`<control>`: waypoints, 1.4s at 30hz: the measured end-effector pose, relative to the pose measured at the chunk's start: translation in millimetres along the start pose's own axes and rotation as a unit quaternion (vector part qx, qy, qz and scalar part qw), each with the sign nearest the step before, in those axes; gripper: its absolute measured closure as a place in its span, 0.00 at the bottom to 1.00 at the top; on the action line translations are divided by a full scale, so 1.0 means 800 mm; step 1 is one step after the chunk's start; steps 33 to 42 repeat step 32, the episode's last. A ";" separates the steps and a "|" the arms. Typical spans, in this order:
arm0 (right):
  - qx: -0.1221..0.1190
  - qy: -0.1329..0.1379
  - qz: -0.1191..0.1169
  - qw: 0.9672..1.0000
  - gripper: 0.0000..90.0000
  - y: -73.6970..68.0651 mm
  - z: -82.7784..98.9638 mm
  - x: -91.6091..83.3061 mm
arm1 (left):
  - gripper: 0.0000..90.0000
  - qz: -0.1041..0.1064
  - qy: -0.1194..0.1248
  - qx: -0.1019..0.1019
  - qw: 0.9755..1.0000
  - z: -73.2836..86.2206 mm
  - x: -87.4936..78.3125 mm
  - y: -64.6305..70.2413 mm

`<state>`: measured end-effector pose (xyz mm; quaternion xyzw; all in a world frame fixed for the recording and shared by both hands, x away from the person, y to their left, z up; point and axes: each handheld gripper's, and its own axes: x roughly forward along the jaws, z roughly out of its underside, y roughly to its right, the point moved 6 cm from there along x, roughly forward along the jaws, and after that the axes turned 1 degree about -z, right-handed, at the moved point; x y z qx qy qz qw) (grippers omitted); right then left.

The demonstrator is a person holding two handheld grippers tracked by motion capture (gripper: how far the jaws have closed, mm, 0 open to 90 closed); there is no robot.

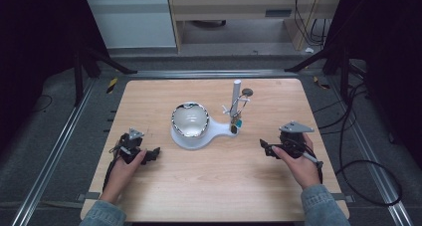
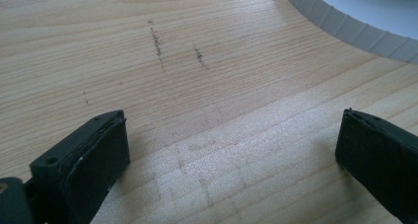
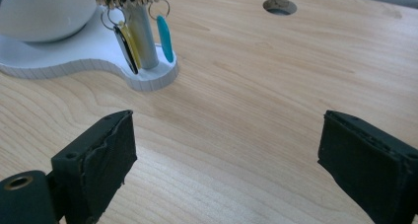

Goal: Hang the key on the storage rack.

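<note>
Denim cuffs, black left gripper, black right gripper topped by grey plate, trailing black cables

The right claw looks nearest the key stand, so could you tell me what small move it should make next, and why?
Probably ease the right claw forward toward the keys hanging on the stand's post. Its jaws stand wide open over bare table, with the keys ahead and left.

no readable text, labels, numbers anywhere on the things
</note>
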<state>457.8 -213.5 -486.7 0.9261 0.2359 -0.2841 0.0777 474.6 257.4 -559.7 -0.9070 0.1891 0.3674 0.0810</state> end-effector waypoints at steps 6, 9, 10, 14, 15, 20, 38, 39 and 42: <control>0.008 -0.026 0.002 1.000 0.09 0.009 0.016 0.016 | 0.00 0.000 0.000 0.000 1.000 0.000 0.000 0.000; 0.020 -0.040 0.014 0.999 0.10 0.022 0.023 0.025 | 0.00 0.000 0.000 0.000 1.000 0.000 0.000 0.000; 0.024 -0.043 0.019 0.999 0.10 0.027 0.026 0.028 | 0.00 0.000 0.000 0.000 1.000 0.000 0.000 0.000; 0.047 -0.062 0.044 0.996 0.11 0.049 0.040 0.044 | 0.00 0.000 0.000 0.000 1.000 0.000 0.000 0.000; 0.047 -0.062 0.044 0.996 0.11 0.049 0.040 0.044 | 0.00 0.000 0.000 0.000 1.000 0.000 0.000 0.000; 0.060 -0.077 0.059 0.993 0.10 0.055 0.049 0.056 | 0.00 0.000 0.000 0.000 1.000 0.000 0.000 0.000; 0.059 -0.080 0.082 0.992 0.05 0.050 0.051 0.062 | 0.00 0.000 0.000 0.000 1.000 0.000 0.000 0.000; 0.059 -0.080 0.082 0.992 0.05 0.050 0.051 0.062 | 0.00 0.000 0.000 0.000 1.000 0.000 0.000 0.000; 0.059 -0.080 0.082 0.992 0.05 0.050 0.051 0.062 | 0.00 0.000 0.000 0.000 1.000 0.000 0.000 0.000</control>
